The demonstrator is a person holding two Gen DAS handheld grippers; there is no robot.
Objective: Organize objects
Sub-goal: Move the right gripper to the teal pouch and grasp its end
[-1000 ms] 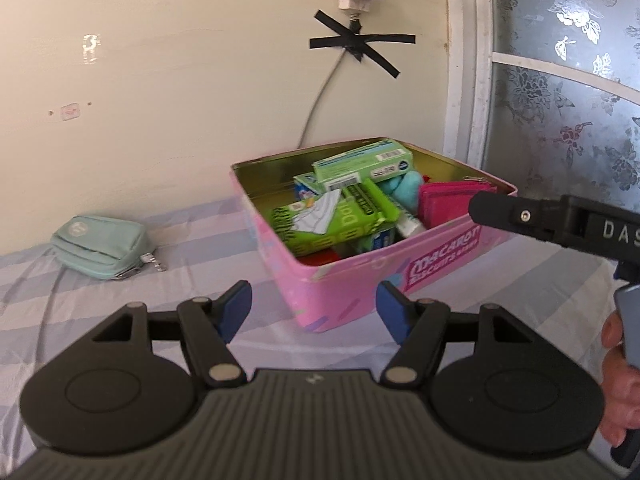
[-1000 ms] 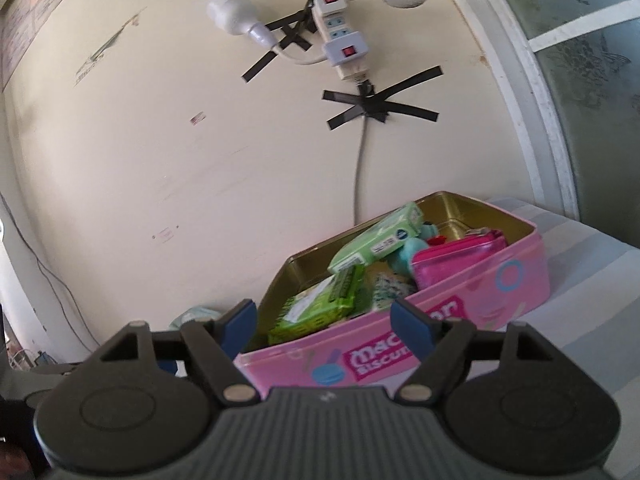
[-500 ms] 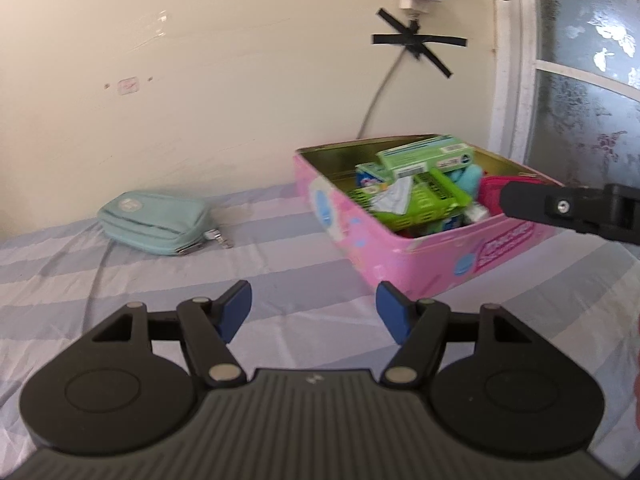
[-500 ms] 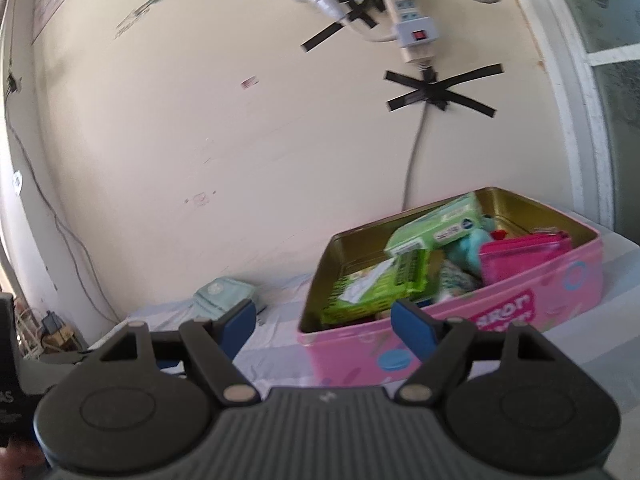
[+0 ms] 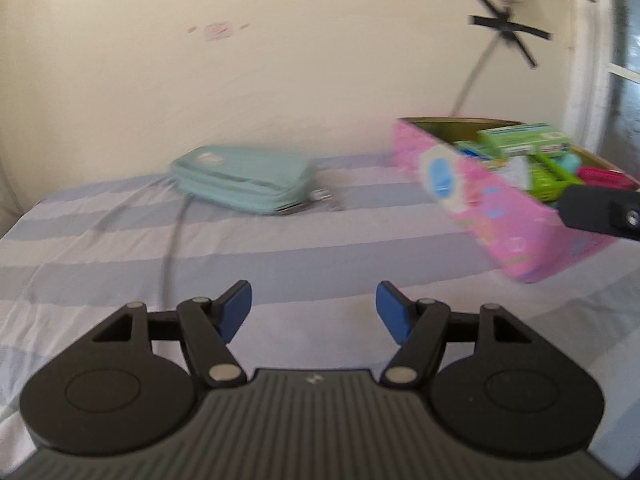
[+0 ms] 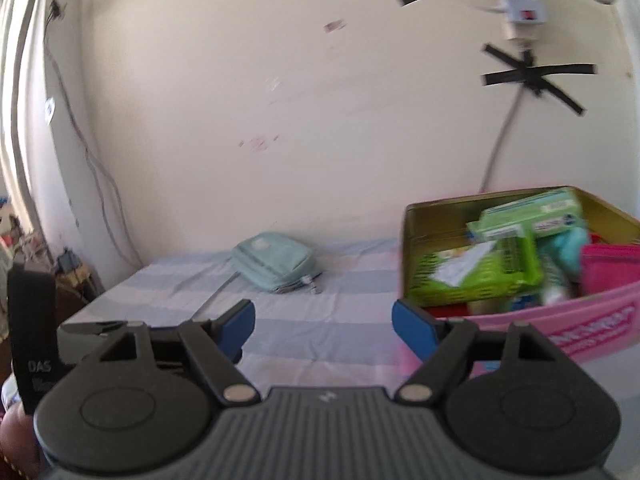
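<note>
Both tools are sitting empty: left gripper (image 5: 314, 310) has jaws parted abt mid-width w/ nothing between the blue pads, only striped sheet showing in the gap. Right gripper (image 6: 324, 328) is parted a bit wider, also holding nothing; its jaws are framing bare sheet, w/ the right pad overlapping the tin's near-left corner in view, contact can't tell.

Task obj's: pink tin (image 6: 600, 322) is sitting at the right side of the bed (image 5: 280, 248), near the wall, lid off, already crammed w/ stuff — green boxes (image 6: 528, 216), a green packet w/ white slip (image 6: 476, 272), a magenta pouch (image 6: 612, 268), something teal behind. Contents are lying jumbled, not sorted. Teal zip pouch (image 5: 244, 184) is lying alone toward the far edge of the bed by the wall, well apart from the tin, zipper pull pointing at the tin side. A grey cable is trailing from under it toward the near edge.

Progress call: looks early. Nothing is gripped and the pouch is lying outside the tin; whether it's zipped shut is too blurry to tell. Likely left: grabbing the pouch, opening it and moving items btw tin & pouch — which way they go can't tell from these views. Both views are motion-blurred, so fine detail is unreliable.
</note>
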